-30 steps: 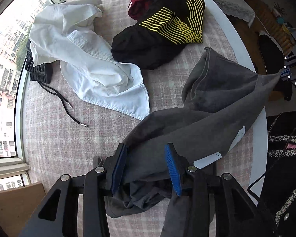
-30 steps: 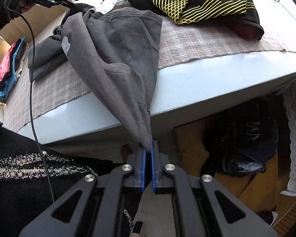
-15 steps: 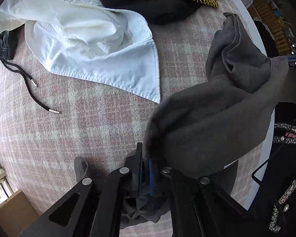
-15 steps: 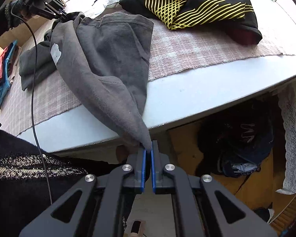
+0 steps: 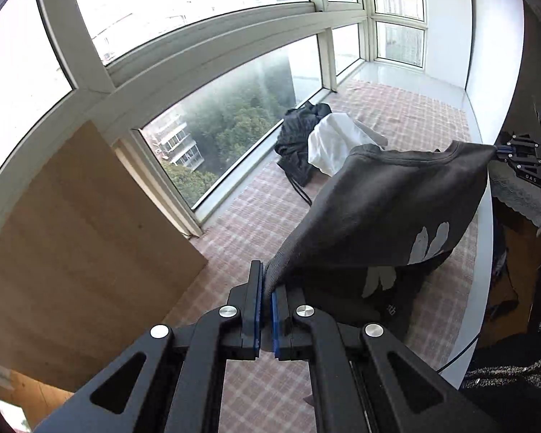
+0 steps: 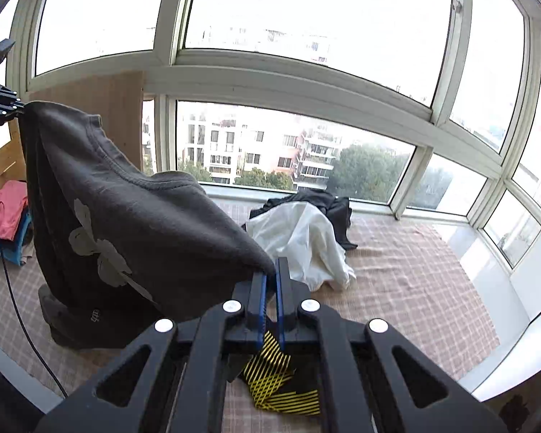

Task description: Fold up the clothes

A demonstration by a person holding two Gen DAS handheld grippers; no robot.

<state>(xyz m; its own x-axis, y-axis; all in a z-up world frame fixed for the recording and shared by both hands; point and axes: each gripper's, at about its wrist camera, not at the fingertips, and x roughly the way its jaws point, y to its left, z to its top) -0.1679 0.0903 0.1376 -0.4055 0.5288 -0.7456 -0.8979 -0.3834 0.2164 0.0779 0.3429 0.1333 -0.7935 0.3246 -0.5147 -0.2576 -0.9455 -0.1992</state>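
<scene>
A dark grey sweatshirt (image 5: pixel 386 216) with a pale print hangs stretched between my two grippers above the checked cloth, its lower part resting on the cloth. My left gripper (image 5: pixel 266 288) is shut on one top corner. My right gripper (image 6: pixel 270 281) is shut on the other corner; it shows in the left wrist view (image 5: pixel 501 151) at the far right. The sweatshirt (image 6: pixel 126 223) fills the left of the right wrist view, with the left gripper (image 6: pixel 18 110) at its upper corner.
A white garment (image 6: pixel 303 238) and a black one (image 6: pixel 324 202) lie by the window. A black and yellow striped garment (image 6: pixel 274 379) lies under my right gripper. Folded pink and blue clothes (image 6: pixel 7 223) sit at the left. A wooden board (image 5: pixel 65 252) leans by the window.
Both grippers have lifted and swung up toward the window, raising the sweatshirt off the cloth and spreading it between them. The left gripper closed on it a second ago.
</scene>
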